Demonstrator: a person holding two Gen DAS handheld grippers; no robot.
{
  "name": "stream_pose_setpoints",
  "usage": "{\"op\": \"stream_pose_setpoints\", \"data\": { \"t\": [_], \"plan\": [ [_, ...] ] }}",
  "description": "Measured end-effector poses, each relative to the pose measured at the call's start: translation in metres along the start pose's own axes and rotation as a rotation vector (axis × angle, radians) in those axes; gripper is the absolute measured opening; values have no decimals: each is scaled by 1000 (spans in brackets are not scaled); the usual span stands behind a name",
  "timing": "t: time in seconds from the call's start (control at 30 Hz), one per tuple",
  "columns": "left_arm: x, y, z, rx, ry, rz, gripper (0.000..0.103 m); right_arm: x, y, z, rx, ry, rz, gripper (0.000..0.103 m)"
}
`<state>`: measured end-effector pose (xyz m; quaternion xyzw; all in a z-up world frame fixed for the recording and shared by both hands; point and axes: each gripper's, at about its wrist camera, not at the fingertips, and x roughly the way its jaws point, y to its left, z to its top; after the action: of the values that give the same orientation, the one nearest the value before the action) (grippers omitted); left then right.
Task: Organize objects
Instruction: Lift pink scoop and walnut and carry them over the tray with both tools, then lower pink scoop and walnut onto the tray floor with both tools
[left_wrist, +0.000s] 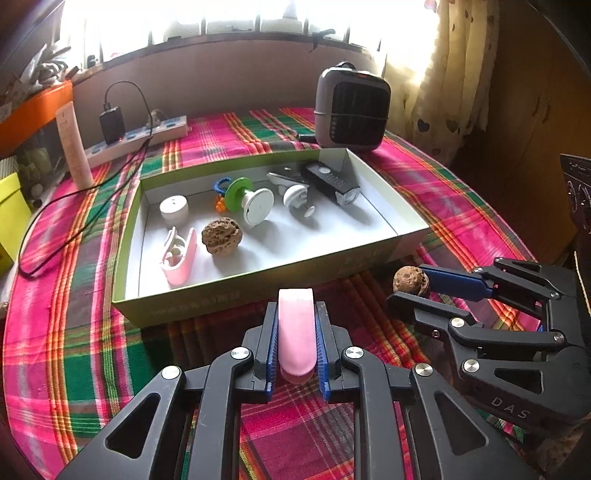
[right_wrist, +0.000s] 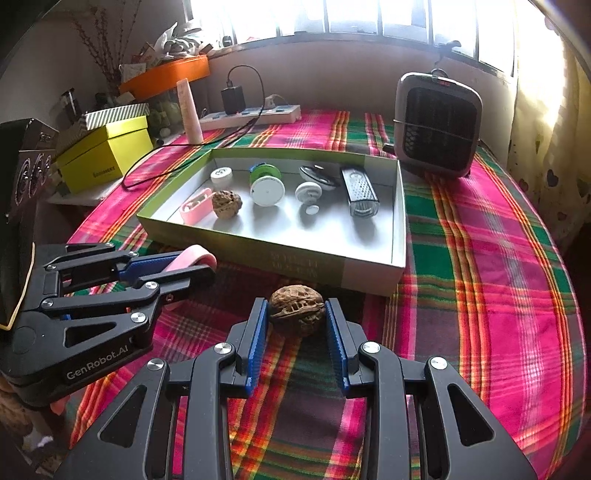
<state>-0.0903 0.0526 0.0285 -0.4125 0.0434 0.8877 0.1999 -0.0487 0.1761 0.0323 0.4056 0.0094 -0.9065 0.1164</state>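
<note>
On the plaid tablecloth (right_wrist: 480, 258) before the box (right_wrist: 369, 271), the left gripper (left_wrist: 296, 332) pinched a smooth, probably slippery pink case (left_wrist: 296, 325) mid-body, while the right gripper (right_wrist: 297, 317) clamped a hard, ridged walnut (right_wrist: 296, 308).

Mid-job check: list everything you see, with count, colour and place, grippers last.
tray: 1, green, white inside, table centre
walnut: 2, brown; one in right gripper, one in tray
pink case: 2; one in left gripper, one open in tray
bike light: 1, black, tray right
white round items: about 3, tray
heater: 1, grey, behind tray
power strip: 1, white, far edge
yellow box: 1, left
left gripper: shut on pink case
right gripper: shut on walnut
</note>
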Motion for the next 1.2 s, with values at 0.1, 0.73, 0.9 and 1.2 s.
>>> {"op": "stream_pose_setpoints", "data": {
  "t": [0.1,0.73,0.9,1.2],
  "plan": [
    [-4,0,2,-3,-13,0,16,-2,1,3,-3,-11,1,33],
    [0,13,28,-49,-49,14,16,2,-8,32,3,-54,-10,33],
    [7,14,36,-57,-47,15,16,11,-12,39,1,-46,-21,33],
    [23,17,48,-83,-34,12,16,30,-24,51,12,-25,-42,33]
  ]
}}
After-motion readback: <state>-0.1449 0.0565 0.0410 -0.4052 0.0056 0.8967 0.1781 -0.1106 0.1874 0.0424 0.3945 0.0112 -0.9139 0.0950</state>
